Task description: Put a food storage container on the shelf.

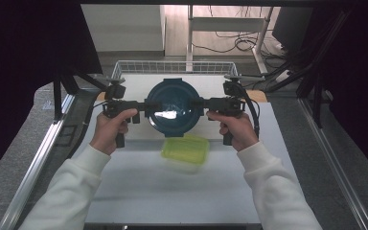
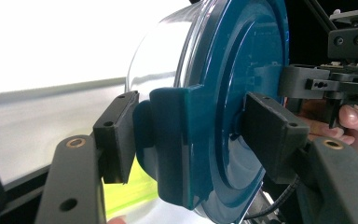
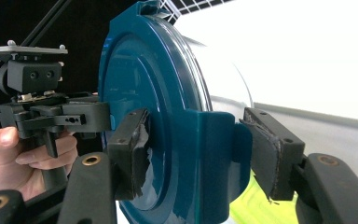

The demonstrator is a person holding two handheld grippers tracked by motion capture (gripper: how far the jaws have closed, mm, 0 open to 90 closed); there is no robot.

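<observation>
Here, a round container with a teal lid (image 1: 175, 106) hangs above the white table (image 1: 172, 191), pinched between two tools: the left gripper (image 1: 146, 106) clamps one lid latch, the right gripper (image 1: 202, 103) the opposite one. A yellow-green lidded box (image 1: 186, 149) lies just below.

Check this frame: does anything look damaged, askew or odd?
Yes: the right gripper has worn pads, the facing torn and frayed where they clamp the round container at its blue lid's tab. The yellow-green container on the table looks ordinary.
</observation>
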